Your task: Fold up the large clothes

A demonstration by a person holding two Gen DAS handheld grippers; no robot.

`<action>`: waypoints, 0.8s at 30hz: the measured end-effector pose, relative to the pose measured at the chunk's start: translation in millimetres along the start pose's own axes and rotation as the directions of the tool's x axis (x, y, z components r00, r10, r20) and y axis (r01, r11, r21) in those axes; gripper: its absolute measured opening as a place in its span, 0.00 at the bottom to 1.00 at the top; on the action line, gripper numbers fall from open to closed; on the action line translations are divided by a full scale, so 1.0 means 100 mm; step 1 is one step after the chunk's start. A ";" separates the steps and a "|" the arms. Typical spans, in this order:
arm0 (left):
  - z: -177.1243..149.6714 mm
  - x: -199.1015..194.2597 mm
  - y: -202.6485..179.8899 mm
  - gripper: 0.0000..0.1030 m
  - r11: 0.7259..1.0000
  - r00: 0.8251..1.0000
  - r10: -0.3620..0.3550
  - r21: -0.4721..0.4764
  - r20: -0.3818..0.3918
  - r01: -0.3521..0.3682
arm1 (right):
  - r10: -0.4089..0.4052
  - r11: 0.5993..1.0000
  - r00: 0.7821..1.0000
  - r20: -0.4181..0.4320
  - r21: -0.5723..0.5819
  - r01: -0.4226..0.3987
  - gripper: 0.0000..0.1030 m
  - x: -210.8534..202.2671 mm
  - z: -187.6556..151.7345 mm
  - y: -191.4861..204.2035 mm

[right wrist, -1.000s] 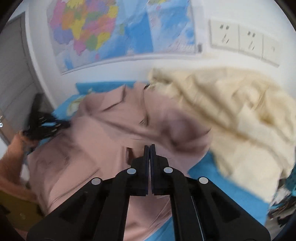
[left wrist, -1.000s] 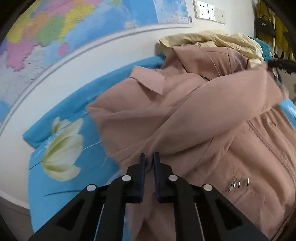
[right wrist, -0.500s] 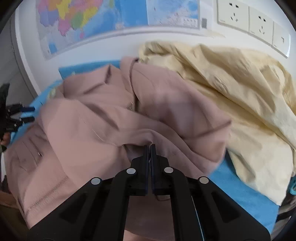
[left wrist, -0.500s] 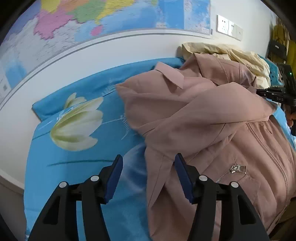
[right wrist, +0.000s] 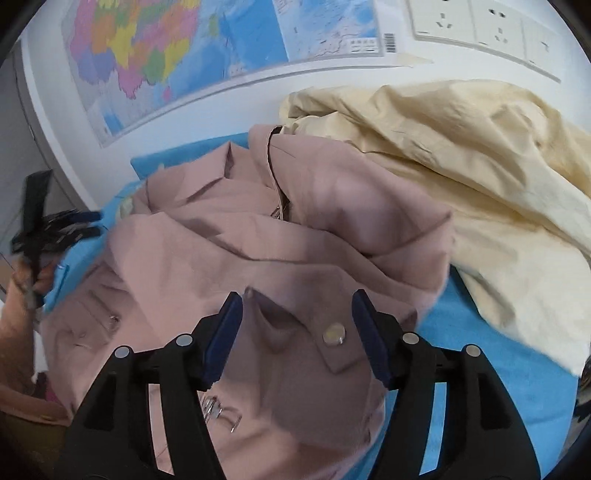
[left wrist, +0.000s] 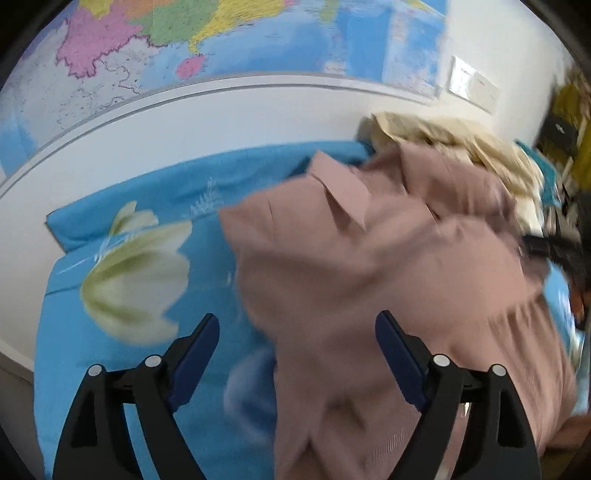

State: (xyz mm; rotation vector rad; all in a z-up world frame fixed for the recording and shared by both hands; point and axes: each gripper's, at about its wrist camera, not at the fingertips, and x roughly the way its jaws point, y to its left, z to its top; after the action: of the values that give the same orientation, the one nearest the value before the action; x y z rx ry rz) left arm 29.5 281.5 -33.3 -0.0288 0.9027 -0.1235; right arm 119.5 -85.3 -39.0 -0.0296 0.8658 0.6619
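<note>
With both the left gripper (left wrist: 297, 345) and right gripper (right wrist: 297, 321) spread and empty, best to smooth the crossed sleeves of the pink jacket (right wrist: 258, 258) flat before pinching the hem for the next fold

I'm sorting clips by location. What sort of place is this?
Probably a bedroom or similar home room. A pink jacket and a cream garment lie on a blue flowered sheet like a bed's, against a white wall with a map and power sockets.

dusty pink jacket (right wrist: 280, 266), pale yellow garment (right wrist: 480, 166), bright blue sheet (left wrist: 122, 369) with a cream-green flower print
</note>
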 end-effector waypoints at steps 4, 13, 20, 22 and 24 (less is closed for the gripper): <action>0.24 0.47 0.15 0.74 0.998 0.994 0.010 -0.058 -0.106 -0.017 | -0.010 1.000 1.000 0.003 0.015 0.010 0.62 -0.03 -0.09 0.01; 0.36 0.40 0.52 0.03 0.981 1.000 0.022 -0.193 -0.012 -0.024 | 0.000 0.999 0.999 0.045 0.039 -0.002 0.64 -0.15 -0.15 -0.05; 0.19 0.64 0.47 0.04 0.976 0.986 0.138 -0.154 -0.099 -0.152 | -0.038 0.995 0.999 -0.023 -0.089 0.036 0.50 0.34 -0.16 0.20; 0.16 0.60 0.46 0.11 0.977 0.985 0.144 -0.146 -0.099 -0.157 | -0.140 0.981 0.989 -0.039 -0.138 0.133 0.41 0.50 -0.16 0.22; 0.13 0.49 0.44 0.41 0.977 0.985 0.152 -0.141 -0.081 -0.163 | -0.174 0.978 0.984 -0.042 -0.122 0.168 0.42 0.57 -0.12 0.18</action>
State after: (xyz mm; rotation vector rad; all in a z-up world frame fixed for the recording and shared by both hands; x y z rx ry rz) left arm 73.8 319.0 -67.1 -0.0901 0.9790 0.0907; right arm 127.5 -44.1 -83.5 -0.2269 0.8629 0.5520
